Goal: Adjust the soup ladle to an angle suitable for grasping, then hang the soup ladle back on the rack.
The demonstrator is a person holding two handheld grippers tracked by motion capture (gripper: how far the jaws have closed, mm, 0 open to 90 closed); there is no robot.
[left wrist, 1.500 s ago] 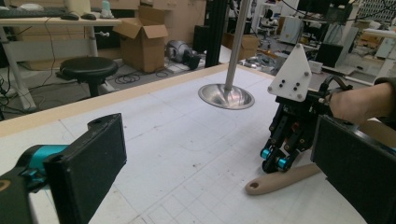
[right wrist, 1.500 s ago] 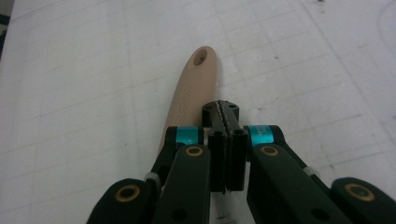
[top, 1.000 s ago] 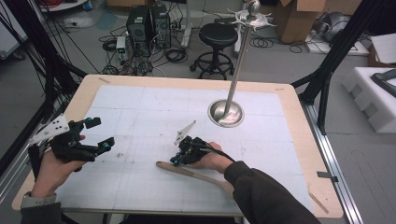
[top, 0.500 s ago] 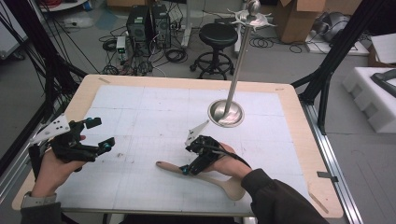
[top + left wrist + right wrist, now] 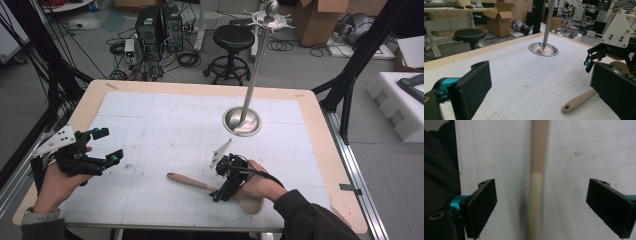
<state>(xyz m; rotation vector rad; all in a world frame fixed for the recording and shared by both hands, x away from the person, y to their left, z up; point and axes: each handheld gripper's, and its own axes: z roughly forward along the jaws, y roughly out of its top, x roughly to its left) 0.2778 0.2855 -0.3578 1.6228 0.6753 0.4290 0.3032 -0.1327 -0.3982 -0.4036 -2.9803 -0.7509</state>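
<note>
The wooden spatula (image 5: pixel 200 183) lay flat on the white mat (image 5: pixel 165 120), its handle running between the right gripper's (image 5: pixel 223 186) fingers (image 5: pixel 480 205), touching neither. Those jaws had just been opening and stood wide apart above it. The left gripper (image 5: pixel 106 146) hovered well apart to the side, fingers (image 5: pixel 471 87) spread and holding nothing. Beyond both stood a metal stand (image 5: pixel 242 120).

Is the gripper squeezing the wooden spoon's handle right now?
No, in the right gripper view the right gripper has both jaws standing wide apart, with the wooden spoon handle lying untouched on the table between them.
</note>
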